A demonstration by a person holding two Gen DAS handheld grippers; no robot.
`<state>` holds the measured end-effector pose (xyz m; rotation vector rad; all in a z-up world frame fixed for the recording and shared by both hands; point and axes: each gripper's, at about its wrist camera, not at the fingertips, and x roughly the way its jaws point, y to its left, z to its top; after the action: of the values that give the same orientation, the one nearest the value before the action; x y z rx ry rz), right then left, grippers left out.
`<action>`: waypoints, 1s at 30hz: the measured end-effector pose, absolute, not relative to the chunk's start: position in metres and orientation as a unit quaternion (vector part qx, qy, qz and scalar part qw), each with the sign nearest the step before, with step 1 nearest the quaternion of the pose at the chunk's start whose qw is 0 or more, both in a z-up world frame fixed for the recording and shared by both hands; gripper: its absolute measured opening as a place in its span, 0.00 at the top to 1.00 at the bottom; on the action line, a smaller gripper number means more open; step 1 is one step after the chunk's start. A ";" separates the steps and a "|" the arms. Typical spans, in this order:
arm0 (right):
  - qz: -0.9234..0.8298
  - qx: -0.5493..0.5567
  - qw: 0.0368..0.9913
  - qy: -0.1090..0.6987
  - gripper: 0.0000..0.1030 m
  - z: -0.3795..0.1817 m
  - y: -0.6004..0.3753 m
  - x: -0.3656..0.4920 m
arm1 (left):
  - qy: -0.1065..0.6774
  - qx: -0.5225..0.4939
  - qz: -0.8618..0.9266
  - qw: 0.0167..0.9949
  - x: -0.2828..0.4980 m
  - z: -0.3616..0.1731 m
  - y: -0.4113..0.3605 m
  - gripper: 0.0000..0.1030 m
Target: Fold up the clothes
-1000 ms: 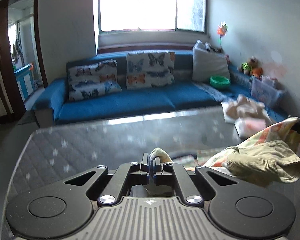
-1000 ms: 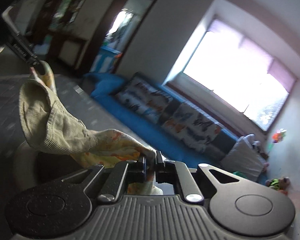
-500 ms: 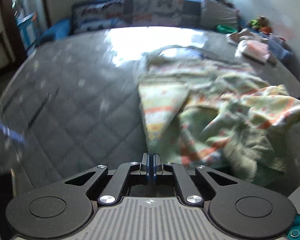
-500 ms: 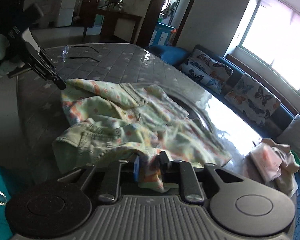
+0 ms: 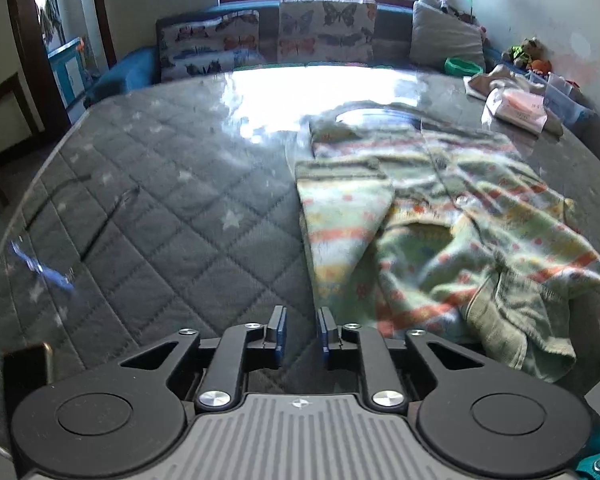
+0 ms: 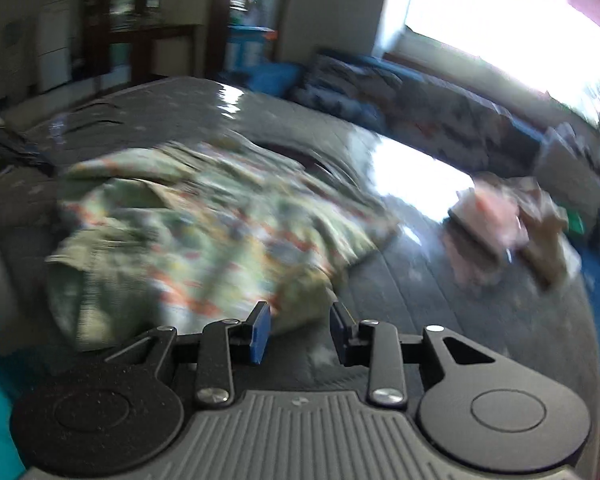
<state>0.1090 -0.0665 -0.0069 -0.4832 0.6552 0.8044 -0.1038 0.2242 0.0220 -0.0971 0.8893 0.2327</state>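
Note:
A pale green child's garment point(image 5: 420, 220) with orange and yellow print lies crumpled on the grey quilted table point(image 5: 160, 208), right of centre in the left wrist view. My left gripper point(image 5: 302, 332) hovers at its near left edge, jaws opening, nothing between them. The right wrist view is blurred. There the garment point(image 6: 204, 220) spreads left of centre. My right gripper point(image 6: 300, 328) sits at its near corner with its jaws opening. A fold of the cloth lies just ahead of the tips, and the pads do not press on it.
A folded pile of pink and beige clothes point(image 5: 516, 108) sits at the table's far right, also seen as the pile point(image 6: 492, 216). Behind the table runs a blue sofa point(image 5: 140, 68) with butterfly cushions. The table's left half point(image 5: 140, 240) is bare quilted surface.
Both grippers held the garment up a second ago. Both have come down and let it go, and their jaws have parted. The garment now lies on the table.

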 end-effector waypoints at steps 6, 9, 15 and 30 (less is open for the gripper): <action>0.356 -0.219 0.838 0.350 0.70 -0.048 -0.062 0.143 | 0.419 -0.038 0.087 0.903 -0.090 0.030 0.207 0.72; 0.375 -0.196 0.834 0.353 0.70 -0.055 -0.054 0.148 | 0.418 -0.035 0.058 0.906 -0.074 0.029 0.190 0.72; 0.412 -0.152 0.838 0.324 0.70 -0.039 -0.035 0.146 | 0.395 -0.038 -0.009 0.918 -0.044 0.032 0.155 0.66; 0.461 -0.069 0.824 0.323 0.69 -0.047 0.018 0.161 | 0.341 -0.140 -0.116 0.922 0.029 0.032 0.122 0.66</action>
<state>0.1606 0.0184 -0.0470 -0.1472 0.6873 0.9797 0.0293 0.1215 0.0320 -0.2870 0.7006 -0.2375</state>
